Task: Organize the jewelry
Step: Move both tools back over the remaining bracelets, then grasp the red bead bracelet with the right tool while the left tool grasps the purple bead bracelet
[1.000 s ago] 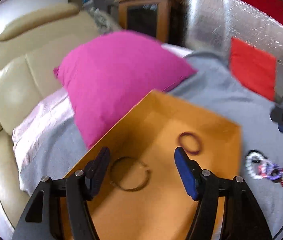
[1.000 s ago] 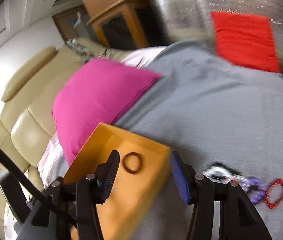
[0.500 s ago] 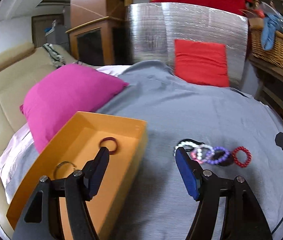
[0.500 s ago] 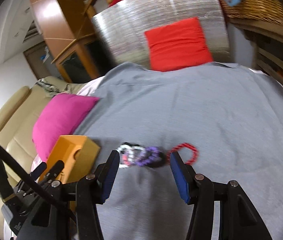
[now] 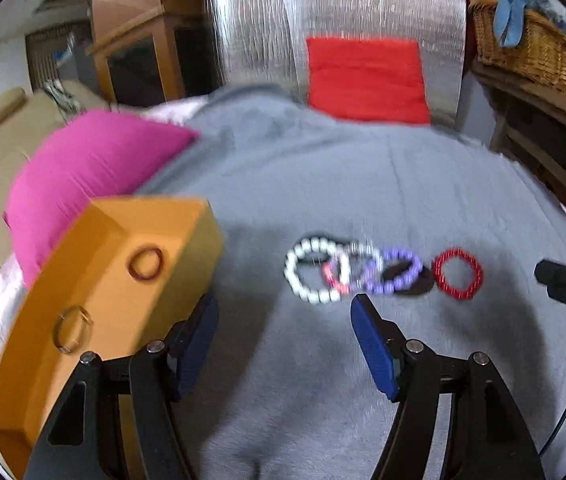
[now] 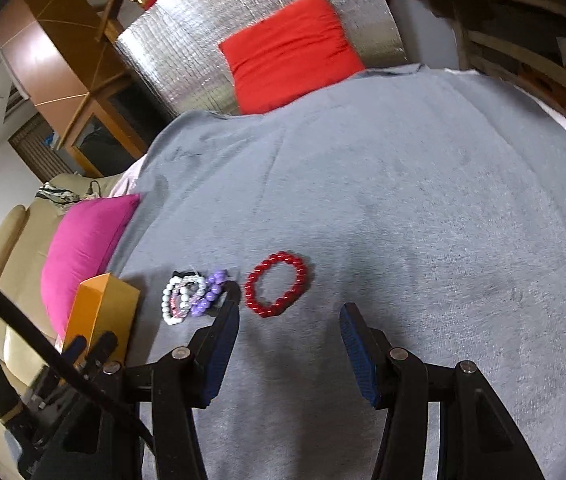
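- My right gripper (image 6: 289, 324) has its jaws apart with nothing between them, pointing down at the grey blanket (image 6: 423, 220); I read that as lined up for a pick.
- Just beyond its fingertips lies the red bead bracelet (image 6: 276, 284), flat on the blanket and slightly toward the left finger, so it sits almost in the gap's line but not yet inside it.
- My left gripper (image 5: 283, 320) is likewise spread and empty, hovering above bare blanket.
- Ahead of its right finger is the tangled cluster (image 5: 353, 274): a white bead bracelet (image 5: 311, 274), a pinkish one and a purple bracelet (image 5: 397, 272) overlapping, with something dark beneath that I cannot make out.
- The red bracelet lies just beside that cluster, apart from it, which makes it the easier single grab in my judgement.
- To the left stands the orange box (image 5: 95, 280), its near corner next to the left finger; inside lie a dark red ring (image 5: 145, 263) and a thin metal bangle (image 5: 71, 328), so it looks like the collecting place.
- A pink cushion (image 5: 91, 168) leans behind the box.
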`<state>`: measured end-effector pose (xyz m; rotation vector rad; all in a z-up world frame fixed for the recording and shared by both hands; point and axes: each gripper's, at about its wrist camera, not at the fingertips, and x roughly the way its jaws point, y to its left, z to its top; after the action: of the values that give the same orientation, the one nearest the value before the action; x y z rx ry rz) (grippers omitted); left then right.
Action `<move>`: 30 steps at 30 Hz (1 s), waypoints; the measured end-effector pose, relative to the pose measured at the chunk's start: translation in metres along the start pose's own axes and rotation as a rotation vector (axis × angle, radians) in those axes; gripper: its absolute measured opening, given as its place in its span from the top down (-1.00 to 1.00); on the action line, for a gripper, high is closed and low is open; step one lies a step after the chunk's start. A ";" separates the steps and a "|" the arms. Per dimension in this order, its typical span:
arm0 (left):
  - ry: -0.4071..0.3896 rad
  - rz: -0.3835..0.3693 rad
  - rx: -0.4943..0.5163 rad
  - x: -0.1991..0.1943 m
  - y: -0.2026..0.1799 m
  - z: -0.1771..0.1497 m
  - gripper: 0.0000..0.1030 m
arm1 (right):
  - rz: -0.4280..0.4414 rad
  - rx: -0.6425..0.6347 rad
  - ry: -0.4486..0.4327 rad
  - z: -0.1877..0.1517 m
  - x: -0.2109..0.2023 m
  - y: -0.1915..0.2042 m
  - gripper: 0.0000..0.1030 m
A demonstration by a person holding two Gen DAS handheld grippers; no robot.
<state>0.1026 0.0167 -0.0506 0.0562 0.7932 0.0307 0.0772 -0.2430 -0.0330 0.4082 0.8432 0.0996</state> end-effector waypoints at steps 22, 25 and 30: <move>0.103 -0.160 -0.045 0.046 0.000 0.000 -0.35 | -0.202 -0.083 0.001 0.011 0.086 0.015 0.74; 0.076 -0.201 -0.024 0.049 -0.012 0.006 -0.35 | -0.199 -0.107 -0.005 0.008 0.084 0.014 0.79; 0.044 -0.286 -0.001 0.051 -0.032 0.013 -0.35 | -0.188 -0.071 0.007 0.006 0.068 -0.004 0.79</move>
<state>0.1475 -0.0134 -0.0800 -0.0594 0.8394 -0.2391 0.1266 -0.2316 -0.0795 0.2604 0.8780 -0.0428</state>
